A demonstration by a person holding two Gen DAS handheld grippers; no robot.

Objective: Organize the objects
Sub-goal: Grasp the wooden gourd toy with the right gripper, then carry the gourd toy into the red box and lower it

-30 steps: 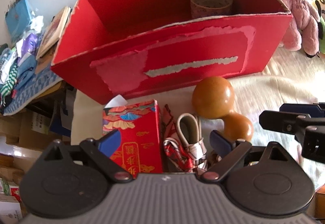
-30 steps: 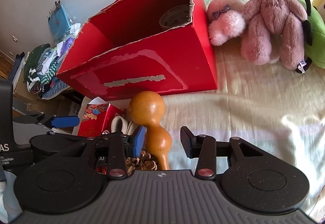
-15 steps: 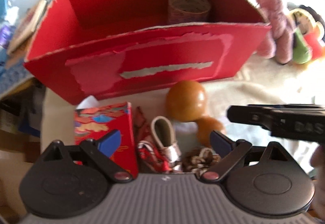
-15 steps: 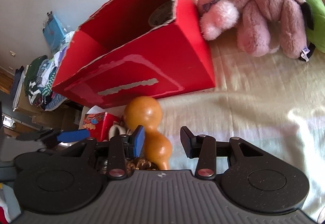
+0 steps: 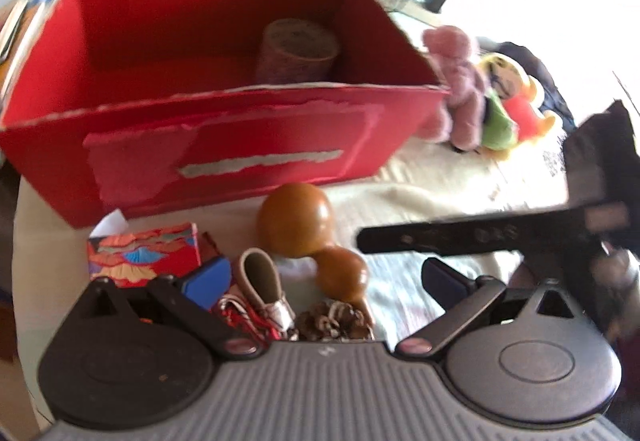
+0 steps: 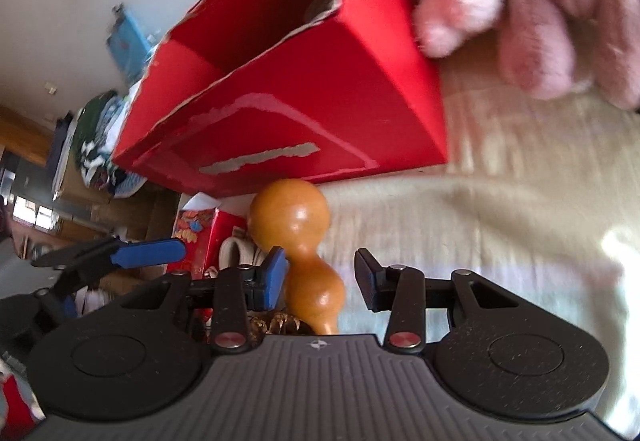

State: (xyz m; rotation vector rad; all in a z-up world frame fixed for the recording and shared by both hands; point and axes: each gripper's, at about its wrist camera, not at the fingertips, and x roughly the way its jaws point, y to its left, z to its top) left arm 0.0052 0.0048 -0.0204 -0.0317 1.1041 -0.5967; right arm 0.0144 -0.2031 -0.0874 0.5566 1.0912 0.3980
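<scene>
1. Left claw [image 5: 326, 279] gapes wide – its jaws have just been opening – over the small shoe [image 5: 262, 291].
2. Right claw [image 6: 320, 277] unclenched, straddling the gourd [image 6: 294, 229] lying just before the red box [image 6: 320, 81].

The left wrist camera looks steeply down past its own fingers, squarely at the long torn front of the open red cardboard box [image 5: 224, 145], with a glossy brown wooden gourd [image 5: 308, 237] lying near on the cream bedspread [image 5: 436, 177]. The right wrist camera sits further right and low, close over the same gourd [image 6: 300, 241], facing the box's [image 6: 320, 101] right corner obliquely. Both views share box, gourd, bedspread [image 6: 500, 209] and the pink plush bear [image 5: 460, 81] [image 6: 568, 1].
</scene>
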